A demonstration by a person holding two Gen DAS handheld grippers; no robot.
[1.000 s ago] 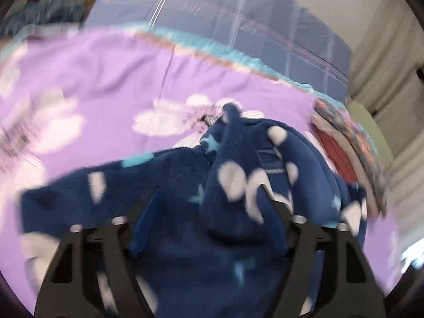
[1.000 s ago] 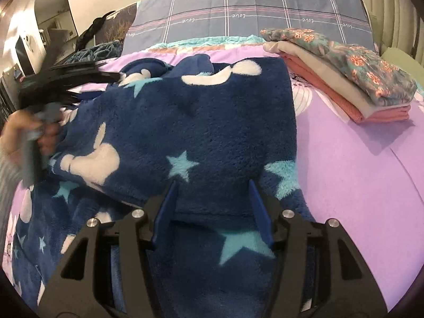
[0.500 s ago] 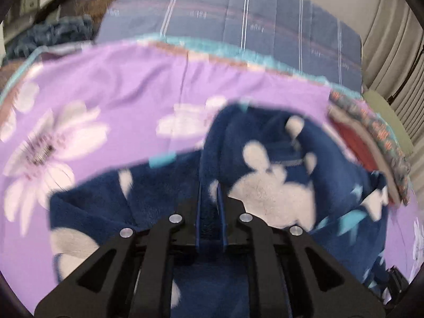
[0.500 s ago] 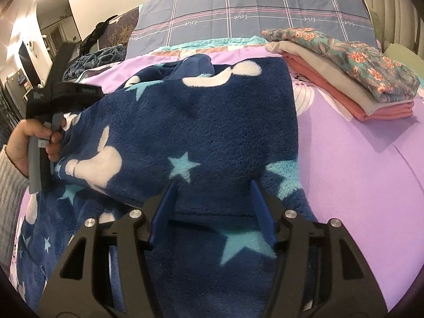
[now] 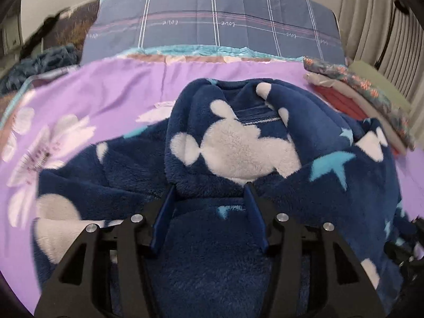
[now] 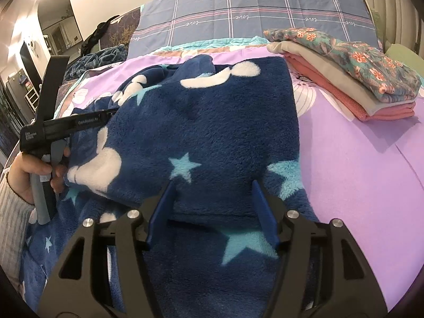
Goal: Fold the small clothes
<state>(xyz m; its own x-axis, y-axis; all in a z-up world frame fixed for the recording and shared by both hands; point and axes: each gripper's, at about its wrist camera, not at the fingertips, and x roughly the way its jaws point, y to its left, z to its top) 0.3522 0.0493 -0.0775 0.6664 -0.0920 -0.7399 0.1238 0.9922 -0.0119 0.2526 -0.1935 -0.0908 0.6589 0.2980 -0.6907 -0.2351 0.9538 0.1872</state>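
Observation:
A dark blue fleece garment (image 5: 233,153) with white mouse shapes and light blue stars lies on the purple flowered bedsheet (image 5: 106,92). Its upper part is folded over the lower part; it also shows in the right wrist view (image 6: 212,132). My left gripper (image 5: 209,193) is open, its blue fingers (image 5: 164,212) spread on either side of the folded edge. It shows from the side in the right wrist view (image 6: 69,124), held in a hand at the garment's left edge. My right gripper (image 6: 213,185) is open, its fingers astride the near folded edge.
A stack of folded clothes (image 6: 344,74), floral on top over beige and pink, sits at the right of the bed. A blue checked pillow (image 6: 251,13) stands behind. A dark blanket (image 6: 92,61) lies at the far left. Curtains (image 5: 384,26) hang at the right.
My left gripper was open, shut on the fleece half a second ago, and is open again now. The garment's top fold now lies flatter. The right gripper has stayed put and open.

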